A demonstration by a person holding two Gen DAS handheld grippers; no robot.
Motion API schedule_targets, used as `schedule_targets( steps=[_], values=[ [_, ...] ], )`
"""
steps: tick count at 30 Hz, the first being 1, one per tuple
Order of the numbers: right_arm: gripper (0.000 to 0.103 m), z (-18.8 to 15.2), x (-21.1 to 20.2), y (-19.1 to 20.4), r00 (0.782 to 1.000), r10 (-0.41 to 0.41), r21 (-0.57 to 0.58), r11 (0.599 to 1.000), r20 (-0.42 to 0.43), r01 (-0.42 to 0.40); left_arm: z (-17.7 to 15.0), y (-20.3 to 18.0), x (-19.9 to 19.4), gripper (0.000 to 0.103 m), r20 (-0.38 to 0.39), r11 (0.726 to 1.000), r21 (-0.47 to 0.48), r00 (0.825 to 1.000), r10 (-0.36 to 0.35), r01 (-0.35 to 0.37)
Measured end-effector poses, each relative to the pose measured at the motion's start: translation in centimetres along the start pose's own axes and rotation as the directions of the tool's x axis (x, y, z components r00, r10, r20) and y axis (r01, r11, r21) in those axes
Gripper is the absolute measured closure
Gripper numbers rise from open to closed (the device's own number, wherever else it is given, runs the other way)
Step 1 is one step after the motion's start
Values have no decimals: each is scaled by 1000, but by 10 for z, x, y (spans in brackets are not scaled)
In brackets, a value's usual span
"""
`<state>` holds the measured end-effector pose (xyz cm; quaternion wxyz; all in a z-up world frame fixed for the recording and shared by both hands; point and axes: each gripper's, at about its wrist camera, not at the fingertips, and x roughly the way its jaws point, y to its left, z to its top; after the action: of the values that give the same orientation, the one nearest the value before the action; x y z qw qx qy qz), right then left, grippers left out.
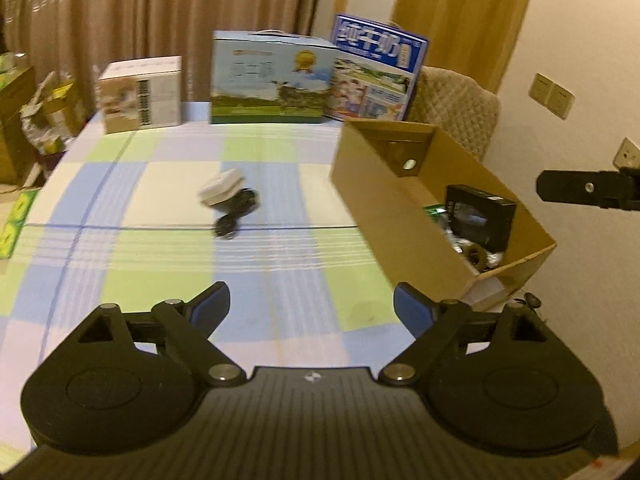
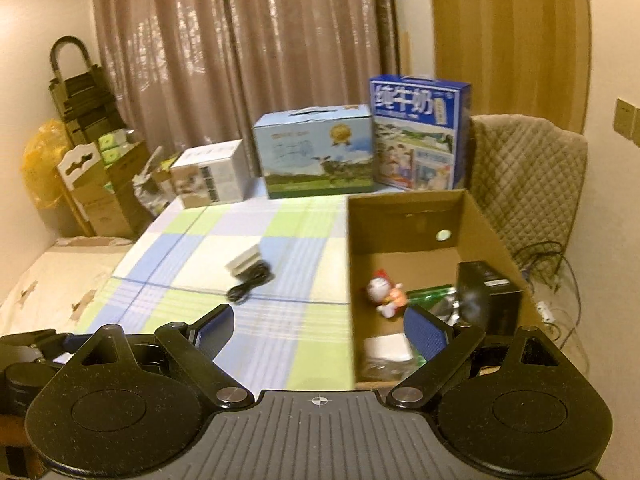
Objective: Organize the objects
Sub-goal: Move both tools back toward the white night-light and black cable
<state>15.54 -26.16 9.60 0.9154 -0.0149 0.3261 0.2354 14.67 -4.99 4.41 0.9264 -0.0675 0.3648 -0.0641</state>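
Plenty of bare checked tablecloth [image 1: 140,248] left of the open brown cardboard box [image 1: 384,204]. Both the left gripper [image 1: 312,308] and right gripper [image 2: 318,328] have jaws spread wide, holding nothing. The small white charger with black cable [image 1: 226,200] lies mid-table, well ahead of both.

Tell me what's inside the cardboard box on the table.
In the cardboard box: a black box, a small toy figure, green packaging, something white. The gripper hides the near corner.
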Motion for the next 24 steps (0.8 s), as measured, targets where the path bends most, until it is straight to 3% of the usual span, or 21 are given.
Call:
schedule_targets(
  steps=[7,14,24],
  values=[
    [14,-14,16,30,999,48,-16,999,-23,-48,-14,44,-19,1,18,995,-31,995,95,-94],
    [14,-24,38,51,995,84,-28,996,-54,-85,-16,80,-20,1,13,985,-65,987,159,-158],
    [14,-23,56,56,992,97,-34,994,-75,-100,-15,99,-12,1,-6,981,-86,984,176,-176]
  ],
)
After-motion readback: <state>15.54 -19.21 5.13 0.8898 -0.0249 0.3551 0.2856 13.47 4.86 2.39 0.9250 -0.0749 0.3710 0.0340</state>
